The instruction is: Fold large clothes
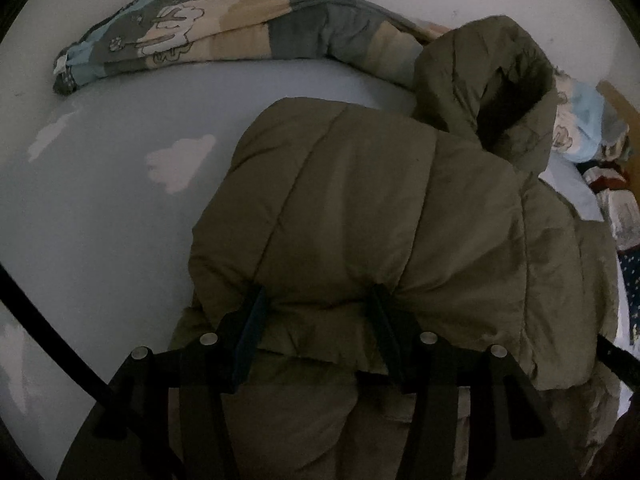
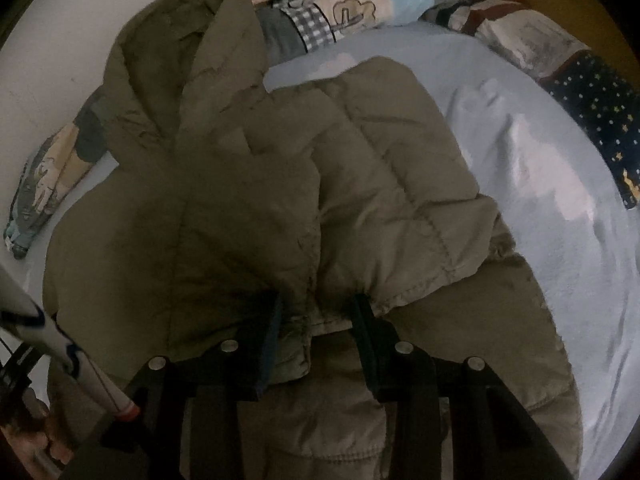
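1. On the pale blue bed sheet [image 1: 100, 220] lies the olive puffer jacket [image 1: 360, 208], which I read as already doubled over itself, hood [image 1: 492, 92] propped up toward the far edge. Chief risk: the padding is springy, so I expect any fold to loft back open once I let go.

2. Along the far side runs a rolled patterned quilt [image 1: 224, 36]; a second, star-printed blanket [image 2: 592, 120] crowds the right-hand edge. If I swing the jacket wide, the hood or a sleeve could snag either one and drag it.

3. At the near hem, the left gripper [image 1: 316, 300] has its jaws spread with a thick roll of jacket bulging between them, pinching it loosely at best. A bundle that fat may squirm out under tension.

4. Likewise the right gripper [image 2: 316, 304] straddles the overlap where two quilted panels meet; the dim light leaves me unsure whether both layers are caught. Lifting only one would peel the fold apart.

5. Low in the right wrist view, a hand [image 2: 28, 436] is just visible at the frame's edge.
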The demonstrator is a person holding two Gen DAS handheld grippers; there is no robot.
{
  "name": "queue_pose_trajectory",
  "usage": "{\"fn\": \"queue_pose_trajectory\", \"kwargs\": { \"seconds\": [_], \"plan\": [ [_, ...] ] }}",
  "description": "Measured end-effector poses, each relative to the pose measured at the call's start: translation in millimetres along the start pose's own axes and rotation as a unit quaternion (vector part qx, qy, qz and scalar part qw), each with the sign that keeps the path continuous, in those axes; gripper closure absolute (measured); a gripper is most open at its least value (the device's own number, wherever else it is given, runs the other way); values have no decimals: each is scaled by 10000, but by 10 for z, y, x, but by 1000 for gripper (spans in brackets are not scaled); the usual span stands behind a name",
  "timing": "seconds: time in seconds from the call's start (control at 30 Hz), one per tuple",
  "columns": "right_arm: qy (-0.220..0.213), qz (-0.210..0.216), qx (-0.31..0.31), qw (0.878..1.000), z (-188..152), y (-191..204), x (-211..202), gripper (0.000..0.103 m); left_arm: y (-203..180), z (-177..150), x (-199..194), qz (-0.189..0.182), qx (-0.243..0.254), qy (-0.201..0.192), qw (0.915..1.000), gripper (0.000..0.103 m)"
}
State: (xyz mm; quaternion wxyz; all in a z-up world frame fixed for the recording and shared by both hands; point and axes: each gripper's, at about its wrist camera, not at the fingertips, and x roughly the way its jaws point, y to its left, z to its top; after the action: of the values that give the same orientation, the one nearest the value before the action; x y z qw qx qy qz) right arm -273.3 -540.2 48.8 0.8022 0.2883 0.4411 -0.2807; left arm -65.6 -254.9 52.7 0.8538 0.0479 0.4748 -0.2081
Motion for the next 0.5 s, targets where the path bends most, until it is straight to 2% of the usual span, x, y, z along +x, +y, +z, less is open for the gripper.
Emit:
{"fn": "queue_pose_trajectory", "kwargs": {
  "seconds": [0.1, 0.23, 0.33, 0.5],
  "plan": [
    [-12, -17, 81, 10000, 18, -9, -92, 64, -16, -8, -166, 26, -7, -136, 9999, 52],
    [-510, 18, -67, 9987, 11, 83, -486, 63, -155, -75, -569, 96, 250, -536, 9982, 52],
    [-853, 39, -287, 9959, -50, 183, -750, 61, -353, -190, -930, 201, 675, -936, 9931, 52],
    [-777, 154, -532, 9954, -250, 242, -902, 61, -600, -540, -1515, 359, 1182, -1435, 9819, 51]
  ]
}}
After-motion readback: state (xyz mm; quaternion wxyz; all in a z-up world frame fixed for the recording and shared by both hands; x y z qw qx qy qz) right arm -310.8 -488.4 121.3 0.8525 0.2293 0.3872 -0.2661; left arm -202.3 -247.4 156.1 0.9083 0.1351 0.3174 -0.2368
